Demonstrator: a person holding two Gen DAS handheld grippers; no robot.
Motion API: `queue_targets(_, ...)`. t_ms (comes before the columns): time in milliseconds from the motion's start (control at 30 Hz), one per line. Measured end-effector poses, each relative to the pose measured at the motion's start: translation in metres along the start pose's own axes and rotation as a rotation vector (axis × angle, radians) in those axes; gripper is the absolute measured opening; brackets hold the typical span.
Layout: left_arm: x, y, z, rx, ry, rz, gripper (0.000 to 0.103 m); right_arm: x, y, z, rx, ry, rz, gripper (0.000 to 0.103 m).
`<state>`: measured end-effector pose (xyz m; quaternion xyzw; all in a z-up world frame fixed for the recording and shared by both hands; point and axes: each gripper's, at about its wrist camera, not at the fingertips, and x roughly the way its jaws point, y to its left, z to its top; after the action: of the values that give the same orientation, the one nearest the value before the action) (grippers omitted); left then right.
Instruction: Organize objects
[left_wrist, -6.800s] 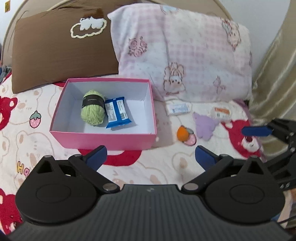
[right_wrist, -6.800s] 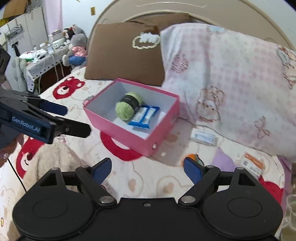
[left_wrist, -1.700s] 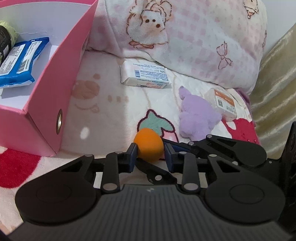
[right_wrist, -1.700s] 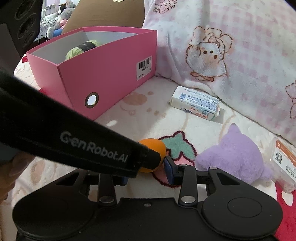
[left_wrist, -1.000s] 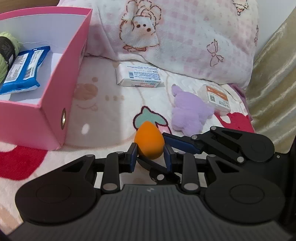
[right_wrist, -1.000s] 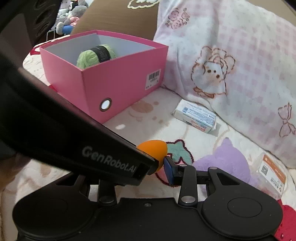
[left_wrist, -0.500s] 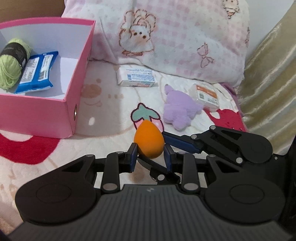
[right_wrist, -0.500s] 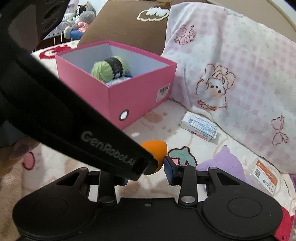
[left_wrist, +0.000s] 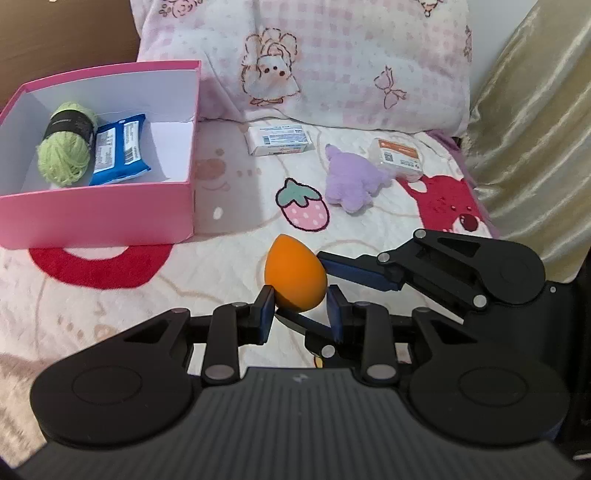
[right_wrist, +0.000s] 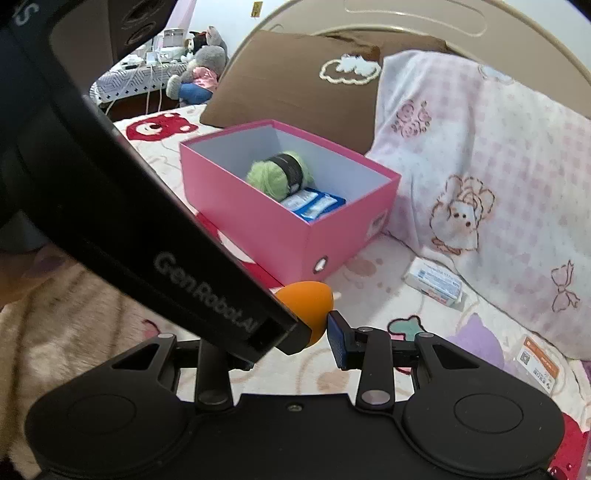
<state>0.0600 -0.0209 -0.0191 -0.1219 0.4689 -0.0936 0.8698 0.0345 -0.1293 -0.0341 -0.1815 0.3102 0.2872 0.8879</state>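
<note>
So both tools are pinching the same little orange egg-shaped sponge (left_wrist: 295, 278) at once. The left tool (left_wrist: 300, 309) has its blue pads squeezed on the fat lower end, and the right tool (left_wrist: 334, 288) comes in from the side, one finger against the sponge's right flank and one tucked under it. My guess is the double grip is because the thing is squishy and rounded, so one pinch could let it pop out.

The sponge sits clear above the bed blanket (left_wrist: 229, 273), just in front of the pink box (left_wrist: 110, 221), which already holds green yarn (left_wrist: 64, 155) and a blue packet (left_wrist: 118, 149). There's free floor space on the box's near-right side, probably where it's headed.

Still out on the blanket by the pillow (left_wrist: 332, 66): a white pack (left_wrist: 279, 139), a purple plush (left_wrist: 352, 181) and a small orange-labelled packet (left_wrist: 397, 157).
</note>
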Motion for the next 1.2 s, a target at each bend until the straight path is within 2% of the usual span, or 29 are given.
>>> queue_targets(300, -0.042, -0.004, 0.003, -0.001, -0.071, 0.013, 0.029, -0.027, 0.019, 0.024, -0.057, -0.047, -0.033, 0.042)
queue_targets(533, -0.059, -0.003, 0.013, 0.0, -0.08, 0.011, 0.029, -0.035, 0.026, 0.046, -0.084, -0.026, -0.069, 0.042)
queue_targets(867, -0.089, 0.015, 0.033, -0.014, -0.088, -0.034, 0.029, -0.036, 0.024, 0.08, -0.074, -0.037, -0.062, 0.042)
queue_targets(1200, -0.104, 0.034, 0.05, -0.038, -0.109, -0.038, 0.029, -0.027, 0.019, 0.108, -0.028, -0.033, -0.034, 0.042)
